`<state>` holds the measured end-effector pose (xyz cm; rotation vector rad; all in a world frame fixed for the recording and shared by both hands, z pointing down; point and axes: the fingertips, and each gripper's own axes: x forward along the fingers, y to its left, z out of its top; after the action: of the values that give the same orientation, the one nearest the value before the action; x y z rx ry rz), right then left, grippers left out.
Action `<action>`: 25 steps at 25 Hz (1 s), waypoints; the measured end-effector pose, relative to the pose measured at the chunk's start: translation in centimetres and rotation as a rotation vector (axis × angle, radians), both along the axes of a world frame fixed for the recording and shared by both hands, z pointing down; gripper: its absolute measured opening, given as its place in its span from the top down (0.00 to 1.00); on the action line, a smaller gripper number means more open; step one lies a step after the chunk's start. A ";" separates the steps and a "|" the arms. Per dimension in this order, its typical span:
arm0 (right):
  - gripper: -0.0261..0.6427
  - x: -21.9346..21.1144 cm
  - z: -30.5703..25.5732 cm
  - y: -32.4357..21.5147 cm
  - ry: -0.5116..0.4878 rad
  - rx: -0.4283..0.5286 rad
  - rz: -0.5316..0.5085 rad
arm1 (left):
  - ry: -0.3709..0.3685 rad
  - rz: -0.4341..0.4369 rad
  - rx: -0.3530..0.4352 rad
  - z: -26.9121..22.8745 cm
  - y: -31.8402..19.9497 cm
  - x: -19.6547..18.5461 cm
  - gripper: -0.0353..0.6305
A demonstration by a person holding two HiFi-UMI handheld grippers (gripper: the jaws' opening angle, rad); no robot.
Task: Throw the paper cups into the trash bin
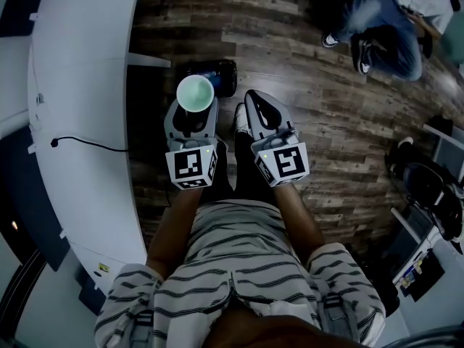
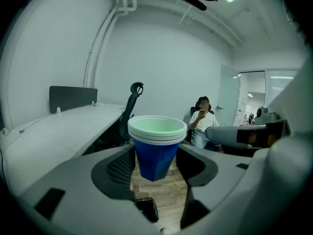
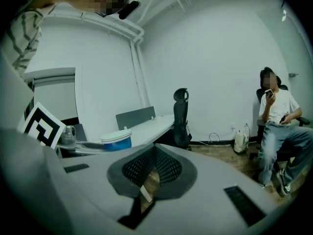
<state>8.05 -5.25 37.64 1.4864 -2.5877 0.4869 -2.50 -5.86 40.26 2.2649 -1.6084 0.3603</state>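
Note:
A stack of blue paper cups (image 1: 196, 93) with a pale green inside stands upright between the jaws of my left gripper (image 1: 193, 113), which is shut on it. In the left gripper view the cups (image 2: 155, 148) fill the gap, and both pads press on their sides. My right gripper (image 1: 257, 101) hangs just to the right of it with its tips together and nothing held; its pads (image 3: 168, 168) meet at the top. The cups (image 3: 116, 139) also show at the left of the right gripper view. A dark round bin (image 1: 221, 75) sits on the floor just beyond the cups.
A long white curved desk (image 1: 80, 85) with a black cable (image 1: 80, 143) runs along the left. A person (image 1: 384, 27) sits at the upper right on the wood floor (image 1: 312, 122). An office chair (image 3: 182, 116) stands by the desk. Dark equipment (image 1: 428, 187) lines the right edge.

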 end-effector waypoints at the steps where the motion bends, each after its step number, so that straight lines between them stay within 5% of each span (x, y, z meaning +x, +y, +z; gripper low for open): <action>1: 0.95 -0.1 0.4 0.0 0.003 -0.005 -0.001 | 0.001 -0.002 -0.008 0.5 0.0 -0.1 0.53; 25: 0.95 -0.8 12.3 0.2 0.027 -0.142 -0.011 | 0.003 -0.029 -0.223 16.9 -0.3 -1.2 0.53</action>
<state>7.21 -5.02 49.95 1.4222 -2.4820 0.6301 -3.72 -6.21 57.16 2.0723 -1.5155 0.5024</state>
